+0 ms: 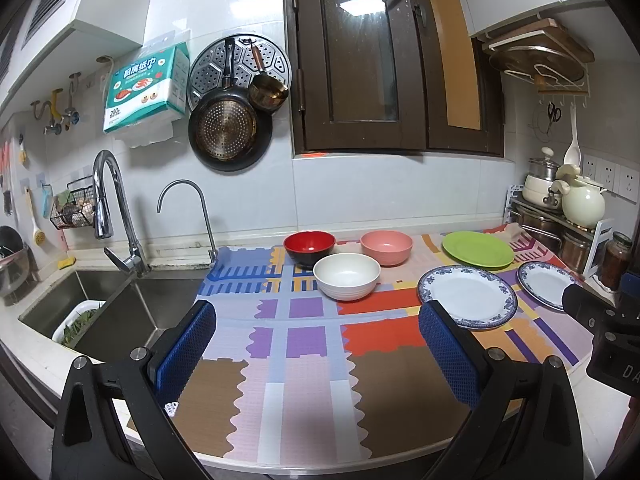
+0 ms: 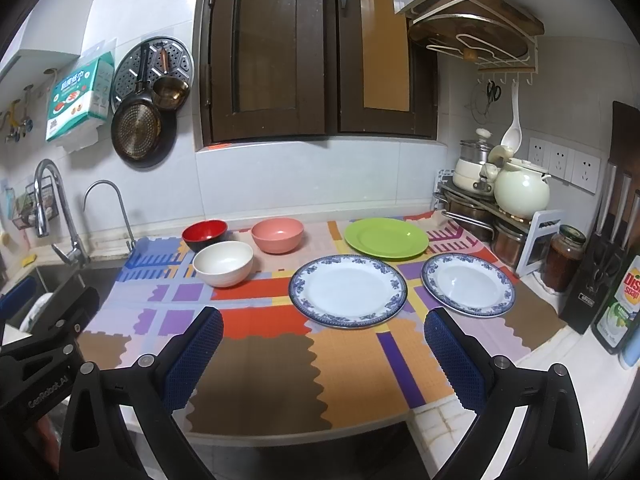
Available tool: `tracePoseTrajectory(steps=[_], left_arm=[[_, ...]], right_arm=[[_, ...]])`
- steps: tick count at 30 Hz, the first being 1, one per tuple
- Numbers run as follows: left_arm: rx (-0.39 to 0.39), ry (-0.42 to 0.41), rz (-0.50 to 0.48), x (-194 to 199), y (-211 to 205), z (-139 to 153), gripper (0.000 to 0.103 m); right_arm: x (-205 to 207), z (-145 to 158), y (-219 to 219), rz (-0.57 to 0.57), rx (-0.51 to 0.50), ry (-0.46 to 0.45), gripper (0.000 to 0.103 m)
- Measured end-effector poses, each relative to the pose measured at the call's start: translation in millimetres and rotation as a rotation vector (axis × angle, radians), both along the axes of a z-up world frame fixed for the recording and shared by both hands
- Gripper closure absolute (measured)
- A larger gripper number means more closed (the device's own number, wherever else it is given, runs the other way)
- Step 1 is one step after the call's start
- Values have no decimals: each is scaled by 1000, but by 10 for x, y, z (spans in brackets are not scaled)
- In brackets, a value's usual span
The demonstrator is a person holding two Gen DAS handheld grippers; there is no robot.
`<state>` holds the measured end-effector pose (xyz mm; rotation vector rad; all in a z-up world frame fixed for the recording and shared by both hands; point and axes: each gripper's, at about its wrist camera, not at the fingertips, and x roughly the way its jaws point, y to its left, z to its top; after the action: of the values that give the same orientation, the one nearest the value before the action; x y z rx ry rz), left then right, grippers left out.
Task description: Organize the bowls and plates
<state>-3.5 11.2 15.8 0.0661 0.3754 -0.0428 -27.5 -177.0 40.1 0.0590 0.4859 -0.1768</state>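
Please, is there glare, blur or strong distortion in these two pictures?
Left wrist view: sharp; fisheye bends the counter edge, corners go black; lamp glare on the window glass. Right wrist view: also sharp; soft highlights on the green plate and near blue-rimmed plate; dark vignette around the edges.

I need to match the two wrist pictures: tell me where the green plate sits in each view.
Left wrist: green plate at right of centre, far on the mat, behind the nearer blue-rimmed plate.
Right wrist: green plate just right of centre, behind both blue-rimmed plates.
Shared landmark: the pink bowl stands just left of it in both.
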Motion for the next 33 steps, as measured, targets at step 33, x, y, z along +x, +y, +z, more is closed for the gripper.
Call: tracePoseTrajectory(steps=[33], left_arm=[[0, 17, -25, 125, 10, 10, 0]], right_arm=[[58, 6, 12, -19, 0, 9, 1]])
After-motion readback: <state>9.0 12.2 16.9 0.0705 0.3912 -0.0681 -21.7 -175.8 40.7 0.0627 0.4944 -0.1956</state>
